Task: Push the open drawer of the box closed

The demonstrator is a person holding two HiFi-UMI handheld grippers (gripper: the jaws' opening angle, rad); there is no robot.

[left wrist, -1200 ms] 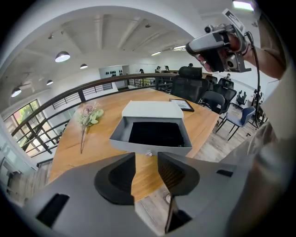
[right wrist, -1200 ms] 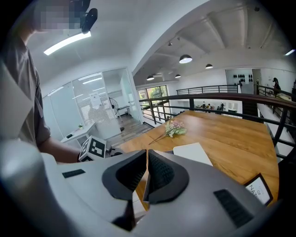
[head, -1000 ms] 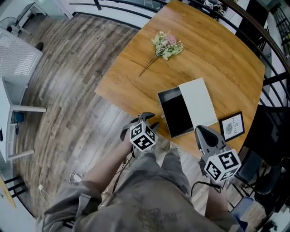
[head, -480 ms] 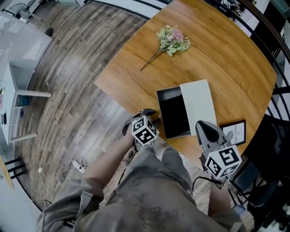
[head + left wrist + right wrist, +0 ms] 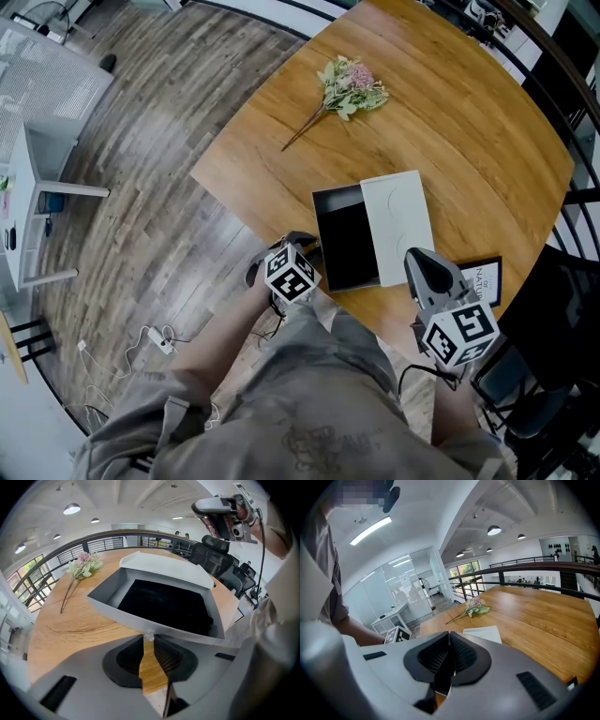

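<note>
The white box (image 5: 398,223) lies on the wooden table (image 5: 450,122) with its drawer (image 5: 345,246) pulled out toward me, black inside. My left gripper (image 5: 307,242) is at the drawer's near left side. In the left gripper view its jaws (image 5: 148,638) are closing to a narrow gap, right at the drawer's grey front wall (image 5: 140,620). A small clear knob (image 5: 148,634) sits at their tips, and I cannot tell whether they touch it. My right gripper (image 5: 419,255) hovers over the table's near edge beside the box, shut (image 5: 449,635) and empty.
A bunch of dried flowers (image 5: 349,87) lies at the table's far side. A small framed picture (image 5: 483,279) sits near the right edge beside the right gripper. A black railing (image 5: 117,538) curves round the table. A white desk (image 5: 37,187) stands on the floor to the left.
The head view has shifted a little, so the box sits slightly further left. The left gripper has edged closer along the drawer's near side. The drawer stays open.
</note>
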